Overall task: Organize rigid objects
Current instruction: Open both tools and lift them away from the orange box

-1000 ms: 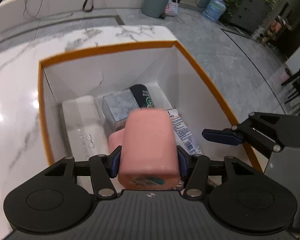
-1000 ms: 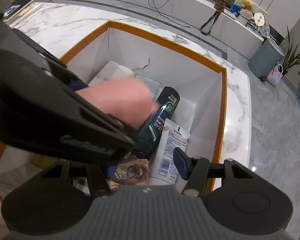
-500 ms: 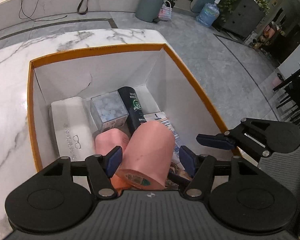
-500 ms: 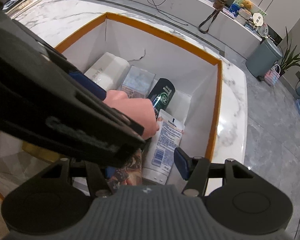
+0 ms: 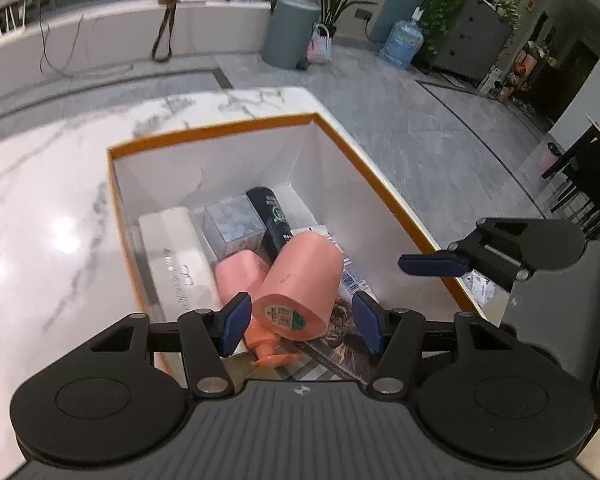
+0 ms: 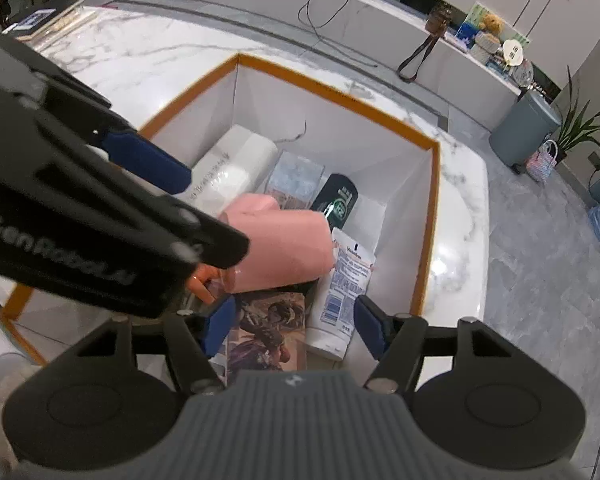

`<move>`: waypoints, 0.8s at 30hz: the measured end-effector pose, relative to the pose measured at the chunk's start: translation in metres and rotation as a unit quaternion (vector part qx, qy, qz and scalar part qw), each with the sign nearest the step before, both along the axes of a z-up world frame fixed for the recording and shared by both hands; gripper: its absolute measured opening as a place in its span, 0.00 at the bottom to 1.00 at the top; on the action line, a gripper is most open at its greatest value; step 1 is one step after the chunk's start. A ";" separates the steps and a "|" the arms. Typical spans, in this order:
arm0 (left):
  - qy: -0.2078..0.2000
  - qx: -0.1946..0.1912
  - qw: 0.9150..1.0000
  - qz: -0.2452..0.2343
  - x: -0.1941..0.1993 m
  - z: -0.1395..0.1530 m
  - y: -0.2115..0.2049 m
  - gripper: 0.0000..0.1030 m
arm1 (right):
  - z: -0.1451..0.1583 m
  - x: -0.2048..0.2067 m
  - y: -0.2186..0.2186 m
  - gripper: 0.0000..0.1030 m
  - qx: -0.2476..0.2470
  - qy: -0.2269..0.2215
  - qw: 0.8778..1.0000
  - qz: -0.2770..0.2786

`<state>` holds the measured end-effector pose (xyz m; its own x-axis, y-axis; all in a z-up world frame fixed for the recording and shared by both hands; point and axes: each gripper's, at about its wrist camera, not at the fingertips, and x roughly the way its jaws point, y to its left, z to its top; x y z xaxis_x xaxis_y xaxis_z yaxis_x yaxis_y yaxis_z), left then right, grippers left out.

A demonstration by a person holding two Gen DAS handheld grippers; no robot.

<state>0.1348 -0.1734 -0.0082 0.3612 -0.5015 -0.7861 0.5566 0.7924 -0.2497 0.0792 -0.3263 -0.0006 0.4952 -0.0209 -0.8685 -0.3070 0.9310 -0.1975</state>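
Observation:
A white box with an orange rim (image 5: 212,132) holds the objects. A big pink pump bottle (image 5: 300,280) lies tilted in it, across a smaller pink bottle (image 5: 240,272) and a dark bottle (image 5: 272,220). My left gripper (image 5: 300,324) hovers over the big bottle's base. Its jaws are closing, but the pads stand clear of the bottle on both sides. My right gripper (image 6: 294,327) hangs above a picture card (image 6: 268,328) and a white tube (image 6: 346,284). Its jaws are opening and grip nothing. A white glasses case (image 5: 176,256) and a clear cube (image 5: 232,230) lie further in.
The box (image 6: 340,92) stands on a white marble counter (image 5: 52,240) near its right edge, with grey floor beyond. My left gripper's arm (image 6: 100,208) crosses the left half of the right wrist view. A grey bin (image 5: 290,32) and a water jug (image 5: 402,42) stand far off.
The left gripper let go of the big pink bottle, which now lies in the box, and drew up and back. The right gripper's jaws widened a little.

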 end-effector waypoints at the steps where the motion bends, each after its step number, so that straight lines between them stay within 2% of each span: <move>1: -0.011 0.000 1.000 0.003 -0.004 0.004 0.003 0.66 | 0.003 -0.003 0.002 0.64 0.001 -0.003 1.000 -0.001; 5: -0.056 0.003 0.998 0.019 -0.024 0.020 0.014 0.66 | 0.021 -0.016 0.004 0.64 0.007 -0.028 1.000 -0.007; 12: -0.118 0.004 0.992 0.037 -0.062 0.038 0.038 0.66 | 0.053 -0.049 0.012 0.70 0.053 -0.101 0.993 -0.029; 18: -0.196 0.002 0.978 0.064 -0.099 0.054 0.062 0.69 | 0.069 -0.081 0.025 0.78 0.078 -0.170 0.981 -0.043; 20: -0.223 0.003 0.971 0.085 -0.110 0.057 0.072 0.76 | 0.072 -0.090 0.028 0.86 0.089 -0.192 0.976 -0.054; 22: -0.248 0.007 0.962 0.115 -0.122 0.058 0.081 0.89 | 0.074 -0.099 0.032 0.89 0.099 -0.214 0.969 -0.066; 24: -0.264 0.013 0.952 0.152 -0.130 0.055 0.090 0.91 | 0.073 -0.107 0.036 0.93 0.103 -0.238 0.962 -0.082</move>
<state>0.0045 -0.0829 0.0468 0.8349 -0.2926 -0.4661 0.3423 0.9393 0.0234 -0.0282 -0.2899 0.0721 0.8428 0.0151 -0.5380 -0.0724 0.9937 -0.0855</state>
